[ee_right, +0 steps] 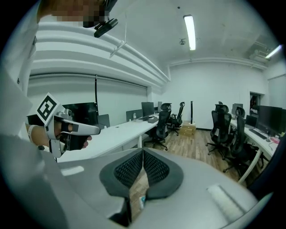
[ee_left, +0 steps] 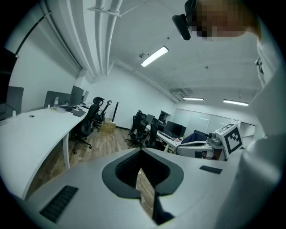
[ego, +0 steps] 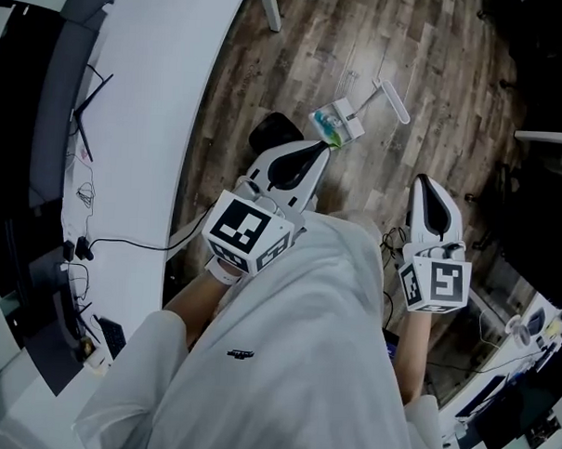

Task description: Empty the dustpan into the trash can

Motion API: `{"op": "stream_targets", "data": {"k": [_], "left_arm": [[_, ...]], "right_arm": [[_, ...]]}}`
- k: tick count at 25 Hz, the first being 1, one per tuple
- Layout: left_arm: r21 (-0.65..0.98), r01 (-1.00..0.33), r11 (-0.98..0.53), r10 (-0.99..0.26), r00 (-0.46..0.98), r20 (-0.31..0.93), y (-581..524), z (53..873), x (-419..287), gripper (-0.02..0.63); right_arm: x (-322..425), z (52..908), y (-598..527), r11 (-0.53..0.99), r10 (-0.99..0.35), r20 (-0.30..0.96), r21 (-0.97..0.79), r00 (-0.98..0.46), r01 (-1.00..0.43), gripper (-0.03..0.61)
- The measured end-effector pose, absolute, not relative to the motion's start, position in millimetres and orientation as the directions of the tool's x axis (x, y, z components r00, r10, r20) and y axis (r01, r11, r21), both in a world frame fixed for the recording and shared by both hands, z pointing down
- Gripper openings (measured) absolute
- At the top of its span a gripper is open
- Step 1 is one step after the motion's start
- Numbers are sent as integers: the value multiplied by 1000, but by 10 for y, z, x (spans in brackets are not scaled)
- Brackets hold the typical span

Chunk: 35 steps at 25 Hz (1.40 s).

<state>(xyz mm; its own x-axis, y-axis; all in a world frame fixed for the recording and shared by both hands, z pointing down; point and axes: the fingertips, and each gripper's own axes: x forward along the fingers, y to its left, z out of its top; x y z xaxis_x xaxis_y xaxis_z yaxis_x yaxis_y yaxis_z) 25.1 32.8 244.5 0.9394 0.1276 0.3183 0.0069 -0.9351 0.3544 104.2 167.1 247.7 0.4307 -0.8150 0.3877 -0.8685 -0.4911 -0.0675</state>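
In the head view a small white dustpan [ego: 339, 122] lies on the wood floor with green and pale bits in it, its long white handle [ego: 391, 99] pointing away to the right. My left gripper [ego: 321, 151] hangs just short of the pan, its jaws shut and empty. Further right, my right gripper [ego: 430, 185] is held over bare floor, also shut with nothing in it. Both gripper views look out level across the office, with the left gripper [ee_left: 141, 153] and the right gripper [ee_right: 143, 154] closed tip to tip. No trash can shows in any view.
A long curved white desk [ego: 146, 120] runs along the left with black cables on it. A dark rounded object [ego: 274, 130] sits on the floor by the left gripper. A cluttered desk [ego: 527, 341] stands at the lower right. Several office chairs [ee_right: 225, 129] and desks fill the room ahead.
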Motion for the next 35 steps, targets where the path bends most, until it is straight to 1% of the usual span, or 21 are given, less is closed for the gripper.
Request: {"op": "stream_targets", "data": {"k": [6, 11, 14, 16, 21, 24, 27, 35], "left_arm": [[390, -16, -921, 140, 919, 368, 310, 2651, 531, 6], [399, -54, -915, 114, 916, 386, 281, 2760, 704, 6], [394, -74, -916, 97, 913, 397, 266, 2839, 776, 6], [403, -92, -911, 87, 909, 406, 254, 2904, 817, 6], [409, -119, -905, 70, 905, 419, 195, 3020, 906, 6], [418, -138, -898, 63, 900, 432, 191, 3151, 987, 6], [430, -154, -889, 62, 892, 447, 165, 3309, 1034, 6], [452, -207, -868, 42, 876, 481, 63, 3636, 1179, 6]], "right_arm": [[1381, 2683, 1575, -484, -806, 428, -81, 408, -871, 17], [1611, 2836, 1476, -450, -816, 444, -87, 370, -889, 17], [1747, 2924, 1420, -437, -815, 460, -86, 354, -895, 51], [1829, 2982, 1378, -434, -811, 473, -88, 345, -897, 52], [1949, 3128, 1205, -398, -812, 499, -93, 303, -913, 117], [2013, 3266, 1122, -361, -810, 524, -89, 265, -928, 120], [2054, 3466, 1036, -332, -796, 561, -90, 228, -939, 161], [2322, 4016, 756, -280, -747, 648, -103, 149, -955, 189]]}}
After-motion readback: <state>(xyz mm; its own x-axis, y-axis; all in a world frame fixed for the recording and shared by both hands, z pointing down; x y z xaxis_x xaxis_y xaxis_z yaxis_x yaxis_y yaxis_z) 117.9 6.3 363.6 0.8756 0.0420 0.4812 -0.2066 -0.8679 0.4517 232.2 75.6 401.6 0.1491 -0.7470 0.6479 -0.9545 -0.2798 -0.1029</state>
